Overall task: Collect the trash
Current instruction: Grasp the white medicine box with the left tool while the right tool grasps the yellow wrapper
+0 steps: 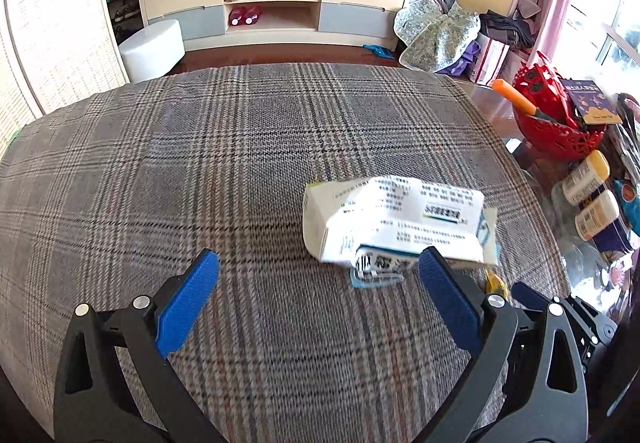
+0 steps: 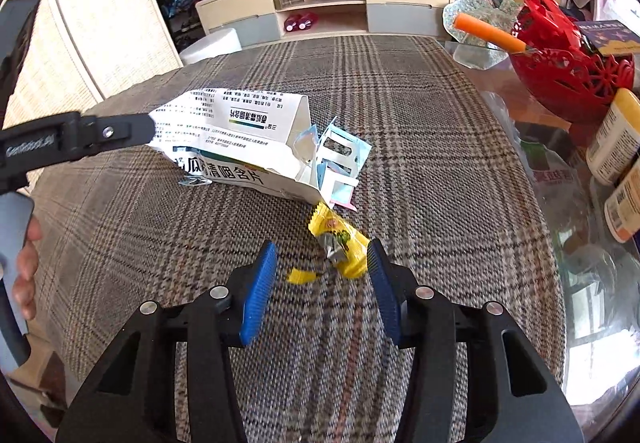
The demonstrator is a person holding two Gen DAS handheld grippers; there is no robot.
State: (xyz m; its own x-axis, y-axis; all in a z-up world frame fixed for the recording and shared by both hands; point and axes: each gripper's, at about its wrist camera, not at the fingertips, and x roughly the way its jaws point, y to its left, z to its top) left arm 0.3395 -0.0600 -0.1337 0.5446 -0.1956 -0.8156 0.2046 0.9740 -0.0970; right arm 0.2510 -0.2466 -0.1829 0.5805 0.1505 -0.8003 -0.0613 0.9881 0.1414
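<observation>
A torn white medicine box [image 1: 396, 219] with printed text lies on the plaid tablecloth [image 1: 240, 163]. My left gripper [image 1: 320, 255] is open wide just in front of it, with the right fingertip at the box's near edge and nothing between the pads. In the right wrist view the same box [image 2: 240, 135] lies left of centre, with pale blue and white packet scraps [image 2: 340, 159] beside it. A crumpled yellow wrapper [image 2: 344, 243] lies between the fingers of my right gripper [image 2: 322, 247] and rests against the right pad. The left pad stands clear of it. A small yellow scrap [image 2: 302, 276] lies nearby.
On the glass tabletop to the right stand a red openwork basket [image 2: 568, 71] holding an orange-handled knife [image 2: 488, 29], and yellow-capped bottles [image 2: 616, 135]. A hand [image 2: 24, 263] shows at the left edge. Beyond the table are a white stool [image 1: 152, 47] and a TV cabinet [image 1: 276, 3].
</observation>
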